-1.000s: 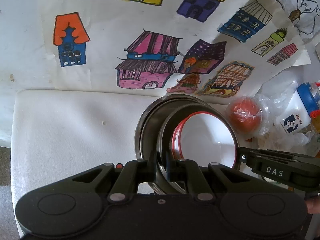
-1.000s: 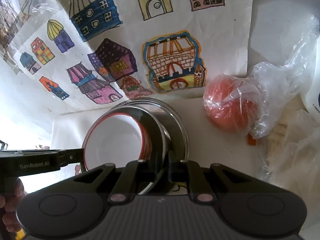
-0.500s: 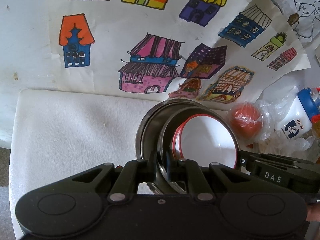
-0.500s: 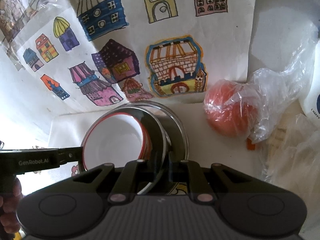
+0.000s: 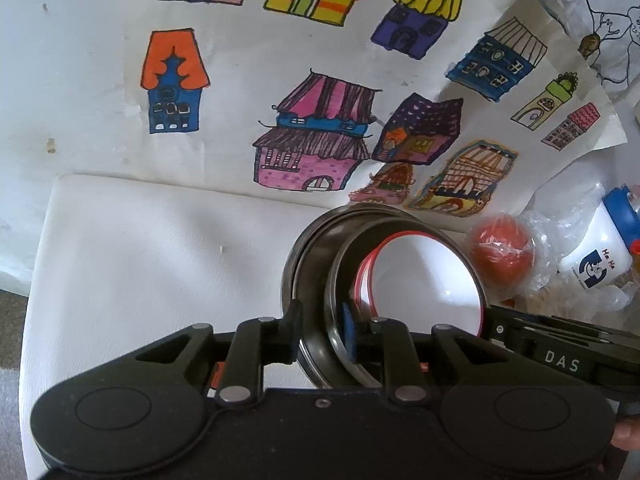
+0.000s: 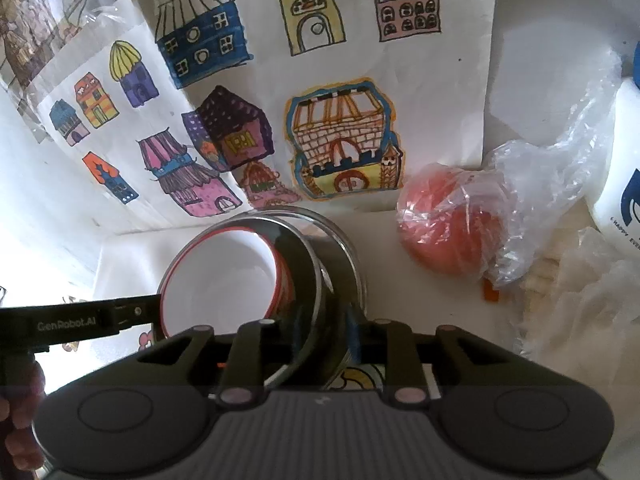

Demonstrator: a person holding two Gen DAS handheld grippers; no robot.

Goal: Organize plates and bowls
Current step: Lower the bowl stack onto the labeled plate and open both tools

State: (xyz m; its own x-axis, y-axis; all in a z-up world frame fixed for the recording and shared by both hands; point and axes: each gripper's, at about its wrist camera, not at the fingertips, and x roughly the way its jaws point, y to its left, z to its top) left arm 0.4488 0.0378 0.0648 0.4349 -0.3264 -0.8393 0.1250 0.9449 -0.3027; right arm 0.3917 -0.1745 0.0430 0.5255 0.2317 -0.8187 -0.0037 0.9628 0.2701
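While both pairs of jaws are opening, the stack of dishes sits on the white mat [image 5: 152,264] that covers the counter, at the mat's far right part, just in front of the sheet of coloured house drawings [image 5: 320,92]. The stack is a white bowl with a red rim [image 5: 424,280] nested in a steel bowl [image 5: 340,276], and that in turn rests inside a wider steel plate [image 5: 308,256].

The left gripper [image 5: 324,332] stands astride the left-hand edge of the stack, with the rims of the steel bowl and plate between its jaws. A gap shows between its blue pad [image 5: 349,330] and the metal, so the grip is released. The right gripper [image 6: 326,332] straddles the opposite edge of the stack; the steel rims pass between its jaws too, and its hold looks loosened, though the contact itself is dark and hard to read. Each gripper's arm reaches in from the side in the other's view.

To the right of the stack, off the mat, a red-orange ball [image 6: 444,228] lies wrapped in clear plastic [image 6: 560,184]. Further right of the stack stands a white bottle with a blue cap [image 5: 604,248].
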